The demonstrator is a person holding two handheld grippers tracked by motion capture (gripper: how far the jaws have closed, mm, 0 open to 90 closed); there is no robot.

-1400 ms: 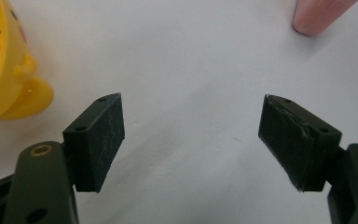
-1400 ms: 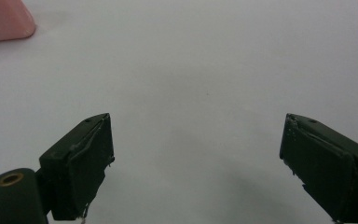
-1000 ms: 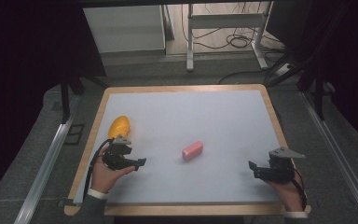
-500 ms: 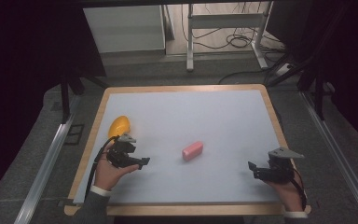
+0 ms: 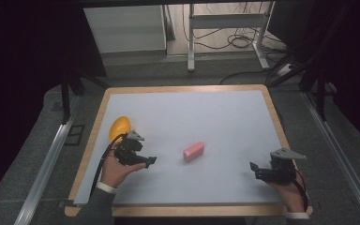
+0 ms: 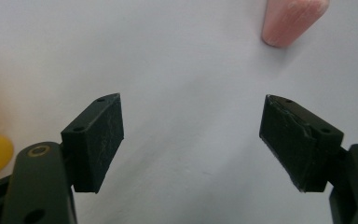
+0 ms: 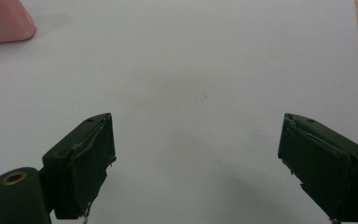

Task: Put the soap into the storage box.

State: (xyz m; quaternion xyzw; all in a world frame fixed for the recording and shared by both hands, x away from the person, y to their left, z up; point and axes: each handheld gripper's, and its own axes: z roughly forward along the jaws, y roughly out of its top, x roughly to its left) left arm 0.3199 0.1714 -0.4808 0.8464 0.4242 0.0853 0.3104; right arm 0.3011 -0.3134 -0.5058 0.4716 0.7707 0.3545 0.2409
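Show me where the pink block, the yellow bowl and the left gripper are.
pink block (image 5: 193,151), high view, middle of its top face
yellow bowl (image 5: 119,126), high view, its inner wall
left gripper (image 6: 191,140), left gripper view, midway between its open fingertips

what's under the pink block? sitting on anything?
The pink block lies flat on the white mat that covers the wooden table, apart from both grippers. Nothing shows between block and mat, though its underside is hidden.
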